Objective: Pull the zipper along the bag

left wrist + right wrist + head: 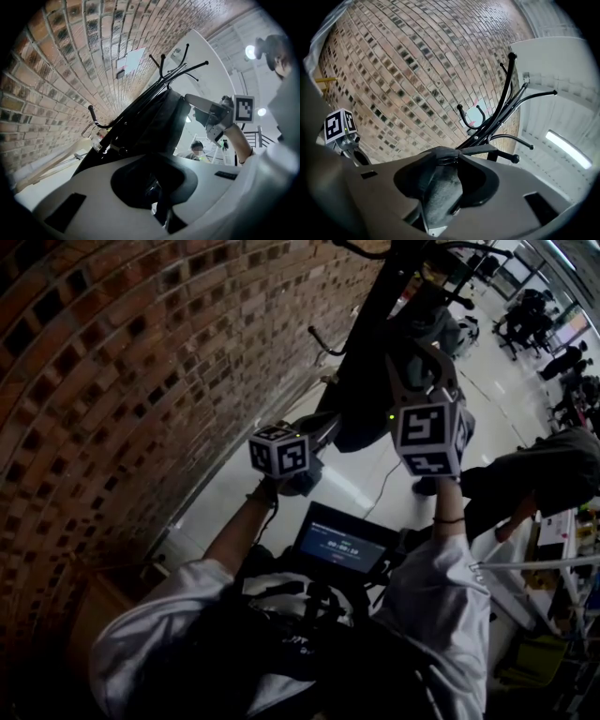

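A dark bag [364,427] hangs from a black coat rack [375,306] in front of a brick wall. In the left gripper view the bag [157,124] runs down into the jaws of my left gripper [157,199], which is shut on its lower edge. In the head view the left gripper [326,430] sits at the bag's left side. My right gripper [424,369] is higher, at the bag's right. In the right gripper view its jaws [440,190] stand open. Grey bag fabric [436,187] lies between them, with a small metal zipper piece [446,160] just beyond.
The brick wall [122,362] curves along the left. The rack's hooks [511,56] stick out above the bag. A small screen [342,545] is mounted at the person's chest. Several people [539,320] and tables [562,540] are at the right on the pale floor.
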A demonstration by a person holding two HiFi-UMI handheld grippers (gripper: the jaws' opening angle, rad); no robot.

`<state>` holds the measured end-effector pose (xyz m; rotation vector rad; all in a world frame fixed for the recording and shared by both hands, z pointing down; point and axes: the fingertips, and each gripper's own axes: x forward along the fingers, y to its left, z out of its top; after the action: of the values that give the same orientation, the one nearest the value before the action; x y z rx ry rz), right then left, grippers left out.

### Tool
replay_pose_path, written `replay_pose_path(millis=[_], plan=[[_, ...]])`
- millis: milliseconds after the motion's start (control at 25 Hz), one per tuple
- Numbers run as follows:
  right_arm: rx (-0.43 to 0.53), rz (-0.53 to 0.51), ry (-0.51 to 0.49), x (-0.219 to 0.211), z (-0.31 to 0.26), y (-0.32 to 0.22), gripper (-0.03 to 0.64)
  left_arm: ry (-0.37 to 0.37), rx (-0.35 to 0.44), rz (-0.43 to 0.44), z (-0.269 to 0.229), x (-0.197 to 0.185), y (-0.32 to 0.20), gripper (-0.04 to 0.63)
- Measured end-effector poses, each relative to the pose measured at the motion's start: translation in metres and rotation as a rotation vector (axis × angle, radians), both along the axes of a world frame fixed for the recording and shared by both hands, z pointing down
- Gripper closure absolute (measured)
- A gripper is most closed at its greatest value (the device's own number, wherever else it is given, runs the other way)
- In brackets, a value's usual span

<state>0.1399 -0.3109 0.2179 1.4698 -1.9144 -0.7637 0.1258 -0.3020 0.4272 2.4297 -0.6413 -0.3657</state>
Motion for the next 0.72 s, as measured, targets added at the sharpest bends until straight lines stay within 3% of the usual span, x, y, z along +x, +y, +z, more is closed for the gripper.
replay_pose_path(millis=[160, 440, 520, 720], plan=[[0.031, 0.006, 0.103, -0.002, 0.002, 0.0, 0.48, 0.018, 0.005, 0.009, -0.004, 0.001, 0.001, 0.58], [0.064, -0.013, 0.154, -0.007, -0.005, 0.004, 0.491, 0.009, 0.009, 0.005, -0.009, -0.001, 0.001, 0.58], [0.071, -0.013, 0.127, -0.008, -0.006, 0.006, 0.502, -0.013, 0.031, -0.003, -0.01, -0.002, 0.002, 0.58], [0.046, -0.008, 0.181, -0.009, 0.001, 0.003, 0.512, -0.088, 0.135, -0.057, -0.01, 0.006, -0.002, 0.58]])
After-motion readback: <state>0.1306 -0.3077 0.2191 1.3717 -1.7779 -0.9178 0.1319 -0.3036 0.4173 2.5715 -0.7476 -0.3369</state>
